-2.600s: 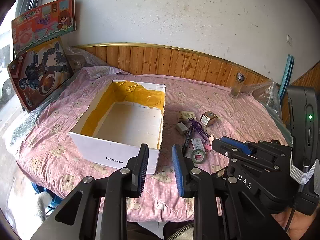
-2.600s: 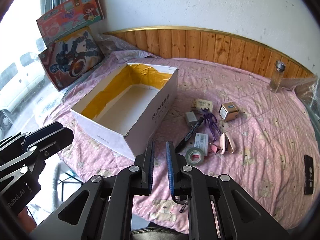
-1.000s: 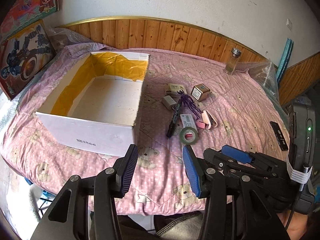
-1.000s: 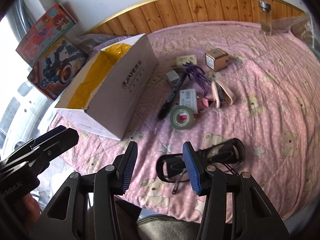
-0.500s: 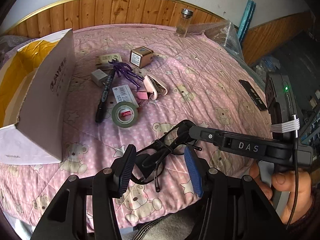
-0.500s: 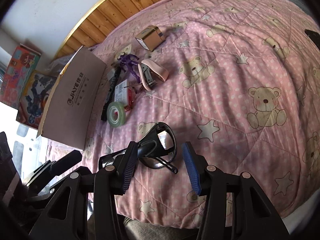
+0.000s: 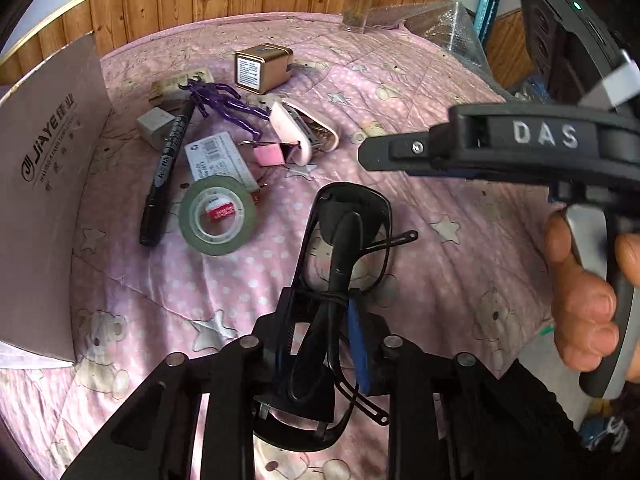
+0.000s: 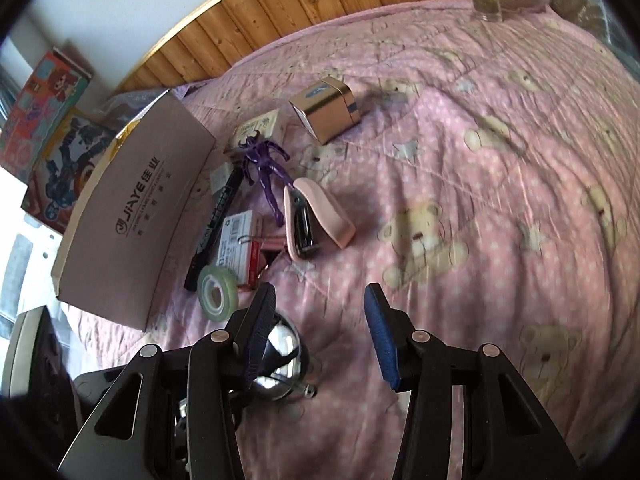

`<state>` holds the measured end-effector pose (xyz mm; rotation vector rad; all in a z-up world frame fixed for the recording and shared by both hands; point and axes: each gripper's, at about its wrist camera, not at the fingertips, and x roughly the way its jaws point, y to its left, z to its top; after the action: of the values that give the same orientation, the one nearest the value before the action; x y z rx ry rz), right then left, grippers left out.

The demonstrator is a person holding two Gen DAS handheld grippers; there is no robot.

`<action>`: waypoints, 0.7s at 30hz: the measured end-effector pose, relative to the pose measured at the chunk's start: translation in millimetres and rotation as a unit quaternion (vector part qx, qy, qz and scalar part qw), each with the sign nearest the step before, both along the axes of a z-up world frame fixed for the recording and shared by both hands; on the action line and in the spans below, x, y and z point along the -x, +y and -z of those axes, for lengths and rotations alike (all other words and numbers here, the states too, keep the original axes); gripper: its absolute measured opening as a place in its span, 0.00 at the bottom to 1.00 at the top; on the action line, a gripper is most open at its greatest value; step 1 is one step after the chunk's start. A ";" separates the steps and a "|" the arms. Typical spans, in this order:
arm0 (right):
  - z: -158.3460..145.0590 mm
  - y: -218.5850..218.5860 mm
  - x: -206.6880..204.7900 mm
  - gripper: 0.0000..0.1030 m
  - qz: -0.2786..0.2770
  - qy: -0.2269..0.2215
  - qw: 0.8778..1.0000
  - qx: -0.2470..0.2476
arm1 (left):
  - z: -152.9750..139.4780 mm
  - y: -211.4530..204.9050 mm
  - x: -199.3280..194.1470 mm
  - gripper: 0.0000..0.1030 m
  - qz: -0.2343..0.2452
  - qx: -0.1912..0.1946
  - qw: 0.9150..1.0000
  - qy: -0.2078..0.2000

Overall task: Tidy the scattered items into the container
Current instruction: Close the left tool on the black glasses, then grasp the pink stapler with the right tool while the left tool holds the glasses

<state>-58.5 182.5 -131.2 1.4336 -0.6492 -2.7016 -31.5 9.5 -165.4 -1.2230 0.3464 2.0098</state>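
Observation:
Black glasses [image 7: 347, 216] lie folded on the pink quilt, and my left gripper [image 7: 322, 326] is shut on their frame near the front edge. My right gripper [image 8: 318, 304] is open above the quilt with nothing between its fingers; one lens of the glasses [image 8: 280, 354] shows behind its left finger. In the left wrist view the right gripper [image 7: 372, 156] reaches in from the right, held by a hand [image 7: 580, 280]. The cardboard box [image 7: 44, 184] stands at the left, its inside hidden. A tape roll [image 7: 218, 214], a black marker [image 7: 164, 172], a pink stapler [image 7: 304, 132] and a gold box [image 7: 262, 67] lie scattered.
A purple figure [image 7: 224, 104], a pink binder clip [image 7: 272, 154], a labelled card [image 7: 218, 158] and a small grey block [image 7: 156, 126] lie among the items. A glass jar [image 7: 357, 2] stands by the wooden panelling. Toy boxes [image 8: 48, 120] lean at the left.
My left gripper has come down over the glasses and shut on them. The right gripper has shifted to the right of the glasses and stays open.

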 end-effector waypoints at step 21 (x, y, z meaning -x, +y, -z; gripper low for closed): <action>35.5 16.7 65.8 0.27 -0.045 0.025 0.991 0.127 | -0.7 -13.6 19.0 0.26 -0.015 -0.015 1.000 -0.004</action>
<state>-124.3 199.2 -166.7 1.2972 -0.8661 -2.4698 -50.5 -4.1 -164.8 -1.2240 0.2946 2.0285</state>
